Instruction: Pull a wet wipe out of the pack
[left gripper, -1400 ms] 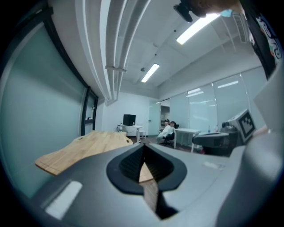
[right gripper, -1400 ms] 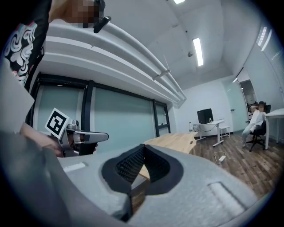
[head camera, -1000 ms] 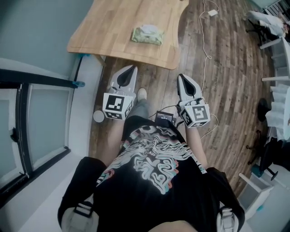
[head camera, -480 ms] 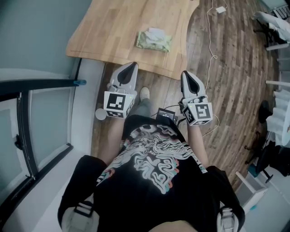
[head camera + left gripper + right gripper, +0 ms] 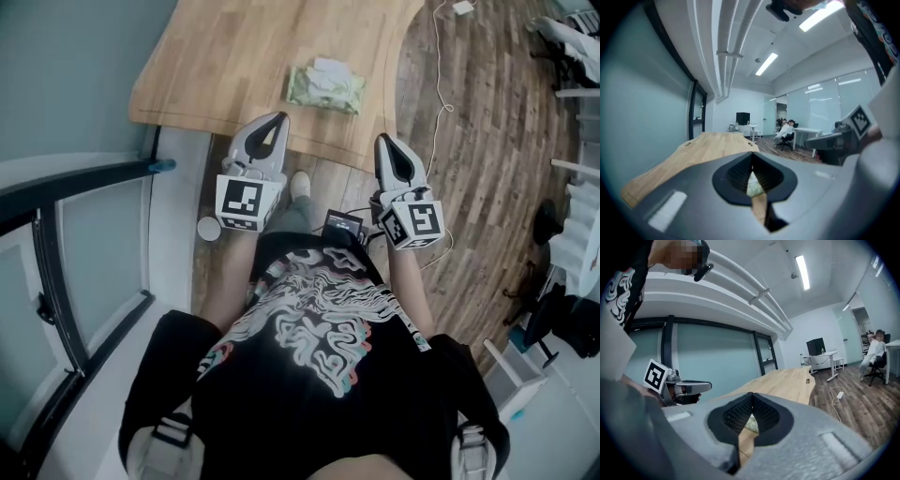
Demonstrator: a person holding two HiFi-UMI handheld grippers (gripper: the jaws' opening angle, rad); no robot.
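A pale green pack of wet wipes with a white wipe on top lies on the wooden table, near its front edge. My left gripper reaches the table's front edge, just left of and below the pack, jaws shut with nothing between them. My right gripper hangs at the table's near right corner, below and right of the pack, also shut and empty. In the left gripper view the pack shows through the gap in the jaws; the right gripper view shows the pack the same way.
A person's torso in a black printed shirt fills the lower head view. A white cable and charger lie on the plank floor to the right. A small white cup stands on the floor by the glass partition. A person sits at distant desks.
Both grippers have moved forward toward the table together, from over the floor to the table's front edge. Their jaws stayed shut.
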